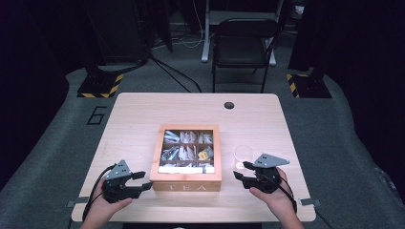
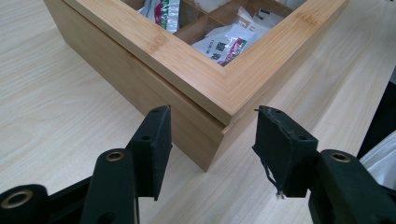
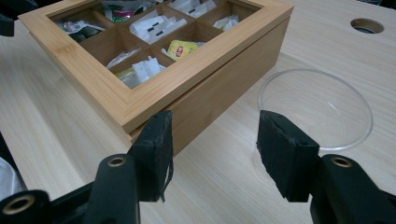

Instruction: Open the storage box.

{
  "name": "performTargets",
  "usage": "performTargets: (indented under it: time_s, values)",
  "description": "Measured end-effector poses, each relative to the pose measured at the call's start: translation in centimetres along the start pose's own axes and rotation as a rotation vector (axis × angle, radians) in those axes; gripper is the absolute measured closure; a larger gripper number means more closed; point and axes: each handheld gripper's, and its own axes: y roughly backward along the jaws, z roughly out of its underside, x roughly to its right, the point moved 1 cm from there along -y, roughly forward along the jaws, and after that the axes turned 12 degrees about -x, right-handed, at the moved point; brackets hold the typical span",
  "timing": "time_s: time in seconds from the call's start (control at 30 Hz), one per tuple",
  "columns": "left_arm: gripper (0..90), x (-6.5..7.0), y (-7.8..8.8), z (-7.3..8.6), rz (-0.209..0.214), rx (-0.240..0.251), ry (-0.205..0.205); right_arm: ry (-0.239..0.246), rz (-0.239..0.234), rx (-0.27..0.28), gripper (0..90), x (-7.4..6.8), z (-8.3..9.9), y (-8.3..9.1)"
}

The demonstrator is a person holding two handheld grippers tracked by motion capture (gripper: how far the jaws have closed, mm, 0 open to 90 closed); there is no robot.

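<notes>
While shut under its windowed lid, sits mid-worktop as a wooden tea box [image 1: 186, 160], packets showing in the compartments. Flanked at the near-left corner by the left gripper [image 1: 141, 181], jaws released with that corner between them, pads not pressing; faced on the other side by the right gripper [image 1: 241, 171], jaws likewise released, holding nothing. Stands beside the box's right wall as a clear cup [image 1: 243, 155] on the pale worktop [image 1: 133, 114].

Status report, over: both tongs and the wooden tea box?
Left tongs open at box corner. Right tongs open, empty. Square wooden tea box closed. Clear plastic cup beside it.
</notes>
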Motion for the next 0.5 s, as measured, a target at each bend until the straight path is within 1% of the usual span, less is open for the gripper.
performTargets:
  time_s: [0.07,0.13,0.17,0.27,0.3,0.33,0.37,0.4,0.47,0.5]
  values:
    - [46.7,0.0,-0.1,0.0,-0.003,0.0,-0.001,0.002,-0.008,0.002,45.0,-0.2,0.0,-0.1]
    - [47.9,0.1,-0.2,0.0,0.003,-0.002,0.003,0.013,-0.017,-0.003,45.0,-0.4,0.1,-0.3]
    - [48.2,0.1,-0.3,0.0,0.01,-0.011,0.003,0.017,-0.018,-0.006,45.1,-0.5,0.1,-0.5]
    - [48.8,0.3,-0.7,0.0,0.009,-0.005,0.01,0.024,-0.02,-0.026,46.4,-0.8,0.3,-0.9]
    - [49.1,0.3,-0.7,-0.1,0.012,-0.016,0.003,0.037,-0.027,-0.026,47.0,-0.8,0.3,-1.1]
    - [49.8,0.4,-0.8,-0.1,0.009,-0.013,0.006,0.046,-0.036,-0.03,47.6,-1.0,0.3,-1.2]
    - [50.3,0.4,-0.9,-0.1,0.011,-0.017,0.004,0.047,-0.041,-0.036,47.9,-1.2,0.3,-1.3]
    - [50.6,0.5,-1.0,-0.1,0.008,-0.009,0.005,0.069,-0.042,-0.033,48.0,-1.3,0.2,-1.3]
    - [50.9,0.5,-1.1,-0.1,0.01,-0.018,-0.003,0.076,-0.048,-0.037,48.6,-1.5,0.2,-1.5]
    - [51.0,0.6,-1.1,-0.1,0.013,-0.018,0.002,0.079,-0.044,-0.032,48.8,-1.6,0.2,-1.5]
